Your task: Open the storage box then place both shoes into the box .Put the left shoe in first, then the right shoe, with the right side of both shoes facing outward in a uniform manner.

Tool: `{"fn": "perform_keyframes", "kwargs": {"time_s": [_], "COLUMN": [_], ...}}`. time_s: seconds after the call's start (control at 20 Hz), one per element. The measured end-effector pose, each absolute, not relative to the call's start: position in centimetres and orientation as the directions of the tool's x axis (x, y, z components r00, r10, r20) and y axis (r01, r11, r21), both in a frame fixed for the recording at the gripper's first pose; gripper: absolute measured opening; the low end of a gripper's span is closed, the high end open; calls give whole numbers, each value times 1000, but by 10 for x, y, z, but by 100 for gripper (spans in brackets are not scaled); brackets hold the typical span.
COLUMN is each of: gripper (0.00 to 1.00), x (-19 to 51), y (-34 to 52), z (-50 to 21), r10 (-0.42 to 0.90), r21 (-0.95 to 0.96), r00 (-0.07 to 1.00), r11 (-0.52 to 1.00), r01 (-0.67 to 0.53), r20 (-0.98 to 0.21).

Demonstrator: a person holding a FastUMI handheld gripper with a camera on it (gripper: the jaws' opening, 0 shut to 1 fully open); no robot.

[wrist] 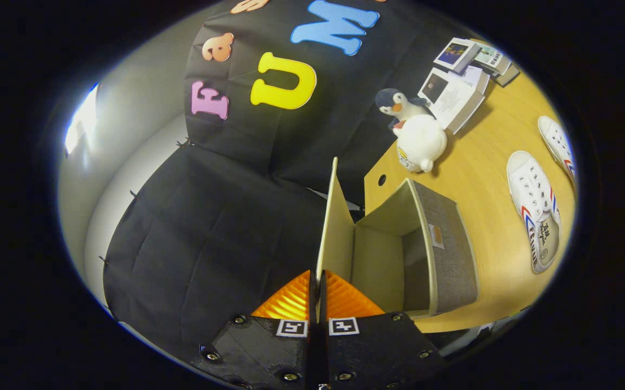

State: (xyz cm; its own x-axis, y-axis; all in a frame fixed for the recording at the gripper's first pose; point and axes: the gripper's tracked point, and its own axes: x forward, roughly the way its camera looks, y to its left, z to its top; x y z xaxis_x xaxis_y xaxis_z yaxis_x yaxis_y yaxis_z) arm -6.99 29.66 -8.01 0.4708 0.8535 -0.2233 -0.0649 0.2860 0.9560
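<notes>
Pinching the storage box's lid [335,216] edge-on, the gripper [317,281] is showing its two fingers nearly closed, with only the thin flap between them, both pads appearing to press on it. The lid is standing up out of the fingers and running away toward twelve o'clock, its long edge in line with them. The storage box [442,254] is sitting just at one to two o'clock from the fingertips, its cavity open and empty, its grey fabric wall turned toward the shoes.

Both shoes are lying on the wooden table [485,162], well apart from the box. The nearer shoe [534,211] is resting at about two to three o'clock from the fingertips, its long axis running roughly parallel to the box's grey wall; the farther shoe [559,143] is lying beyond it, closer to two o'clock. Which one is the left shoe I cannot tell from here.

Judging by this, the opening step is nearly finished, and the coming move is going to be a release of the flap followed by a swing toward three o'clock.

A plush penguin [415,135] and some books [458,86] are sitting beyond the box, clear of that path.
</notes>
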Motion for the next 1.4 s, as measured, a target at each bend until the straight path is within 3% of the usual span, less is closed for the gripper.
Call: {"fn": "perform_keyframes", "kwargs": {"time_s": [0.5, 0.95, 1.1, 1.15, 1.25, 1.3, 1.4], "gripper": [0, 0, 7, 12, 41, 62, 85], "x": [-78, -97, -102, -103, -101, -102, -101], "y": [376, 453, 471, 473, 473, 471, 463], "z": [-55, -49, -52, -53, -55, -56, -59], "r10": [868, 871, 874, 868, 859, 855, 845], "r21": [898, 873, 839, 820, 784, 769, 744], "r00": [429, 394, 370, 370, 374, 374, 380], "r11": [375, 411, 439, 458, 487, 499, 519], "r01": [-229, -262, -322, -343, -385, -400, -420], "r20": [-253, -292, -316, -330, -350, -359, -376]}}
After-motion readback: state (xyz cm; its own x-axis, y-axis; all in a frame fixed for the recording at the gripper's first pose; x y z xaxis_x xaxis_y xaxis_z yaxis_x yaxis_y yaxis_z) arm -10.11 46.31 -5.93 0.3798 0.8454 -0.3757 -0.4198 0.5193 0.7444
